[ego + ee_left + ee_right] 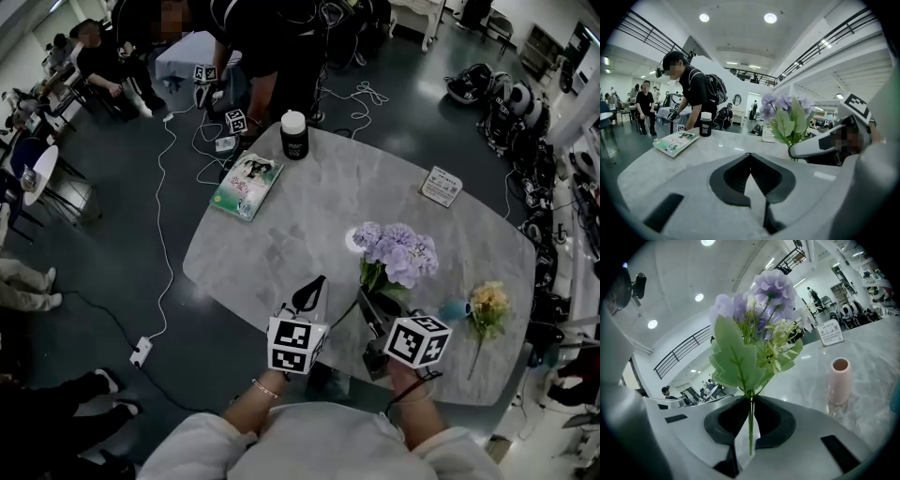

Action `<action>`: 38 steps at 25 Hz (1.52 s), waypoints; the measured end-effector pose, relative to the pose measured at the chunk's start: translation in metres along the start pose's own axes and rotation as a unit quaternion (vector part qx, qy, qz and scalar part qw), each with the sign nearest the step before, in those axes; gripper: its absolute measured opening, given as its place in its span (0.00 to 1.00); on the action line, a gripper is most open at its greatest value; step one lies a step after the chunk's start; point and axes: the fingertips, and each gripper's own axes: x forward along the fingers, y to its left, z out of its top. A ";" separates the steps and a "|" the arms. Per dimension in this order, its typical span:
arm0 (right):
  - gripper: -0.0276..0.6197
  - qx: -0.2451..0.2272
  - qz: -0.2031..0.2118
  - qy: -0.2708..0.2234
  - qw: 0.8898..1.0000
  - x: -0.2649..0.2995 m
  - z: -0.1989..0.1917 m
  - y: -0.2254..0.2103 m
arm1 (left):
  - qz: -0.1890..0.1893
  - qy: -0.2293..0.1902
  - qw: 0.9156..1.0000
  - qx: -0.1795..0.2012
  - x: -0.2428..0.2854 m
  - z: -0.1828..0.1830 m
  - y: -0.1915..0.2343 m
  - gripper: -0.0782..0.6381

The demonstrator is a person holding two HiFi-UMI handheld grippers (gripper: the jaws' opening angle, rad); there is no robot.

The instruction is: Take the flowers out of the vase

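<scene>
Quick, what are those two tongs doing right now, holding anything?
Left tongs: closed, empty.
Right tongs: closed on the stem of the purple flowers.

Grey marble table [328, 206] on dark floor [122, 253] w/ cables [161, 234], ceiling spots [770, 18] lit.

left gripper [750, 157]: jaws together, empty | right gripper [750, 401]: jaws clamped on flower stem [750, 427] | both tilted down
</scene>
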 end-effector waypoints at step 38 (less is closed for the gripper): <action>0.10 0.117 -0.125 0.101 0.980 0.106 -0.057 -0.097 | -0.093 0.104 0.990 0.012 0.075 -0.066 0.042 0.12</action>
